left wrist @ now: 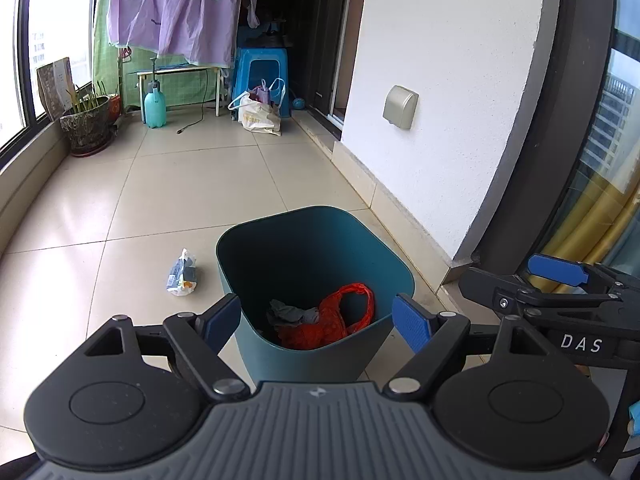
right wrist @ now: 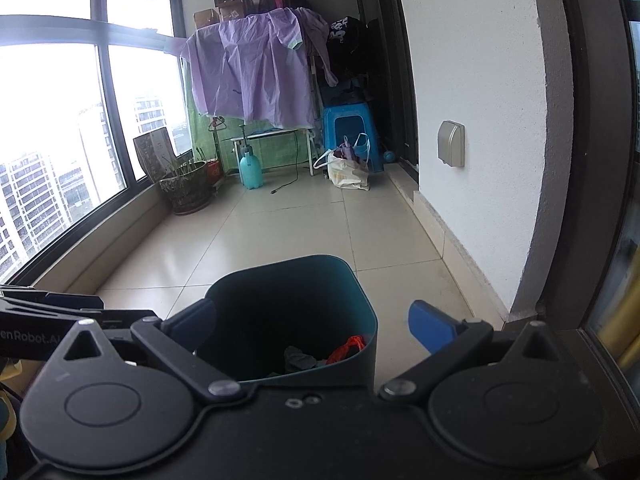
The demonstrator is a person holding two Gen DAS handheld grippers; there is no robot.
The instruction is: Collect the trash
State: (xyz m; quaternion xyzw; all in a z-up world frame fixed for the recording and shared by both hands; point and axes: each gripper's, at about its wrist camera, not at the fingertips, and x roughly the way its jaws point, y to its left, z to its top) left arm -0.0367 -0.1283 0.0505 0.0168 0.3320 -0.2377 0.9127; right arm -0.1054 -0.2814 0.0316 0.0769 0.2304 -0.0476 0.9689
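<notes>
A teal waste bin (left wrist: 372, 256) stands on the tiled floor just ahead of both grippers. Inside it lie a red plastic bag (left wrist: 328, 320) and a grey crumpled piece (left wrist: 288, 314). A crumpled snack wrapper (left wrist: 182, 274) lies on the floor left of the bin. My left gripper (left wrist: 318, 318) is open above the bin's near rim, with nothing between its blue pads. The right gripper (left wrist: 560, 276) shows at the right edge of the left wrist view. In the right wrist view my right gripper (right wrist: 316, 326) is open over the bin (right wrist: 360, 292), also empty; the red bag (right wrist: 348, 348) shows inside.
A white wall (left wrist: 440, 80) runs along the right, a window ledge (left wrist: 28, 176) along the left. At the far end stand a plant pot (left wrist: 86, 124), a green spray bottle (left wrist: 155, 106), a blue stool (left wrist: 260, 76), a white bag (left wrist: 258, 114) and hanging purple laundry (left wrist: 172, 4).
</notes>
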